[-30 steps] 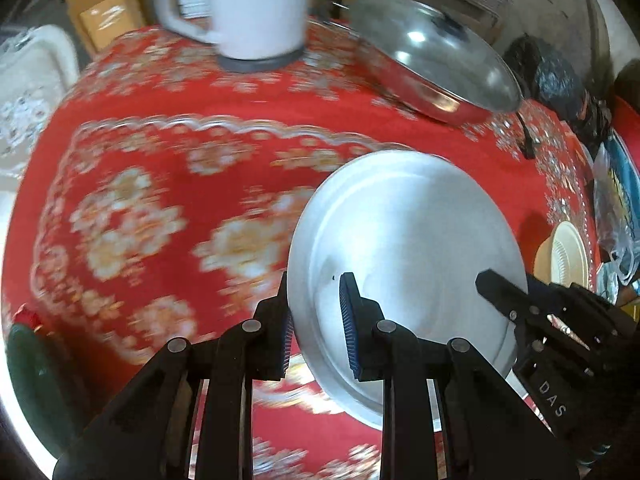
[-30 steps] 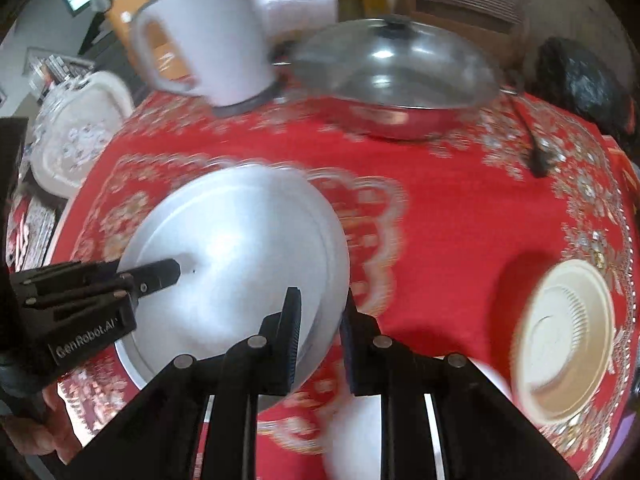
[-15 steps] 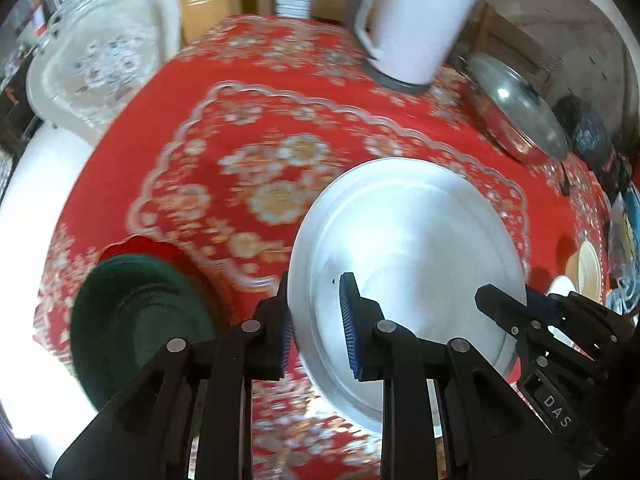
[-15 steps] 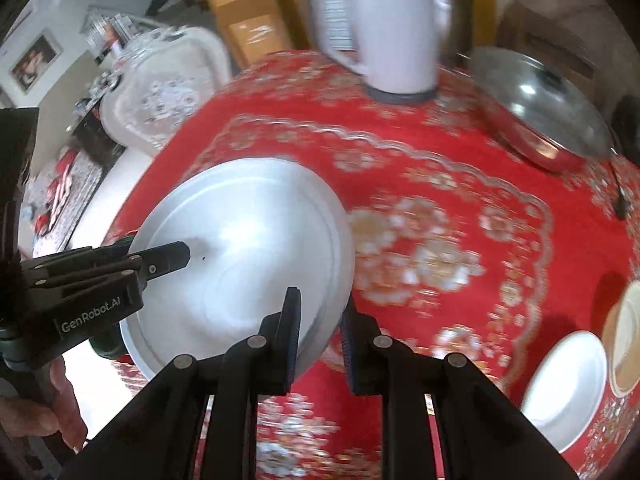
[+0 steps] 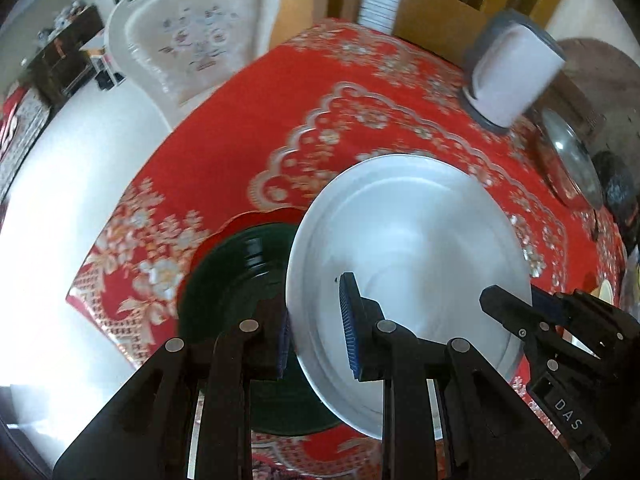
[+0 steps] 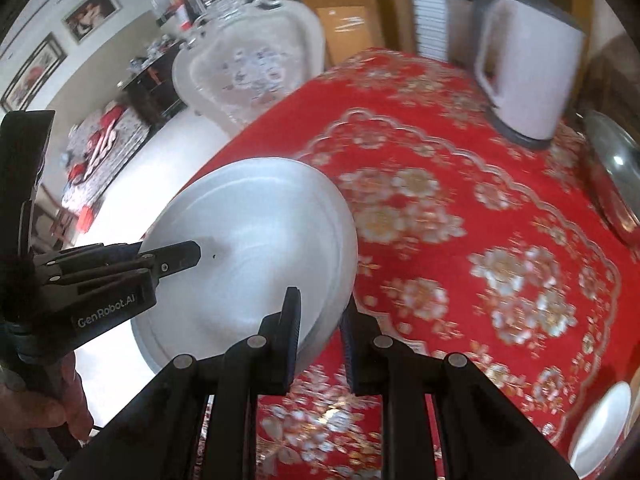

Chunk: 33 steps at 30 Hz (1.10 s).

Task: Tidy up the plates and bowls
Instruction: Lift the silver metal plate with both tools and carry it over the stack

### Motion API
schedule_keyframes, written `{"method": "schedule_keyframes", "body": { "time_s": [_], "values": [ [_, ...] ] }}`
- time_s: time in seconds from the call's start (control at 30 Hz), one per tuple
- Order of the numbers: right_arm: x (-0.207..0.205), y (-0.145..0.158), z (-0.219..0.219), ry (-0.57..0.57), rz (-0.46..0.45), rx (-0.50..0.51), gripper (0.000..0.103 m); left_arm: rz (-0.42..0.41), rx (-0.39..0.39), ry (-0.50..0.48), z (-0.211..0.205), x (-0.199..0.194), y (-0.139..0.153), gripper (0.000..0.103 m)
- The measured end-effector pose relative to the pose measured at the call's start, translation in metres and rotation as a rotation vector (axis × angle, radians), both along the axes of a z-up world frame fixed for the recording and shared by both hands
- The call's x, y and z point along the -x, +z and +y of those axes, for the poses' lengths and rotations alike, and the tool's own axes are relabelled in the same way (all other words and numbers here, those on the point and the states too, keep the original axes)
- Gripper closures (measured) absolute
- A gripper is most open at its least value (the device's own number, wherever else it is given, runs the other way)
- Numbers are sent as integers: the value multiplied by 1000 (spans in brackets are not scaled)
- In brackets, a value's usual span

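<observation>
Jaws of both grippers clamped on one silver plate (image 5: 408,240), carried off the worktop (image 5: 240,128).
L gripper (image 5: 316,336) pinches plate's near-left rim, above a dark green plate (image 5: 236,276); R gripper (image 6: 320,334) pinches opposite rim; white kettle (image 6: 532,80) at far right.

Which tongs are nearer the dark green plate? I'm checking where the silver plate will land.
Left. The left tongs grip the silver plate right above the green plate; the right tongs hold its far rim.
</observation>
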State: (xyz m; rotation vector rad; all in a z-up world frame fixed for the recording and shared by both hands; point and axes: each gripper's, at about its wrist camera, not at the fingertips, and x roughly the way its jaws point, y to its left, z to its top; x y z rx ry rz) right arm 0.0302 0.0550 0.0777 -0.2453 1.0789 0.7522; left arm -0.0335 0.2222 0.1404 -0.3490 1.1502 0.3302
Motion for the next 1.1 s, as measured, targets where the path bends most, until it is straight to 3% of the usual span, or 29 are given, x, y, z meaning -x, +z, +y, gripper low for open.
{"method": "schedule_keyframes", "body": {
  "time_s": [0.43, 0.87, 1.1],
  "values": [
    [23, -12, 56, 110, 19, 22, 84, 55, 20, 86, 46, 32, -26, 82],
    [34, -34, 74, 135, 51, 64, 83, 115, 38, 108, 52, 49, -60, 82],
    [30, -44, 74, 132, 55, 95, 83, 110, -6, 100, 48, 46, -65, 82]
  ]
}}
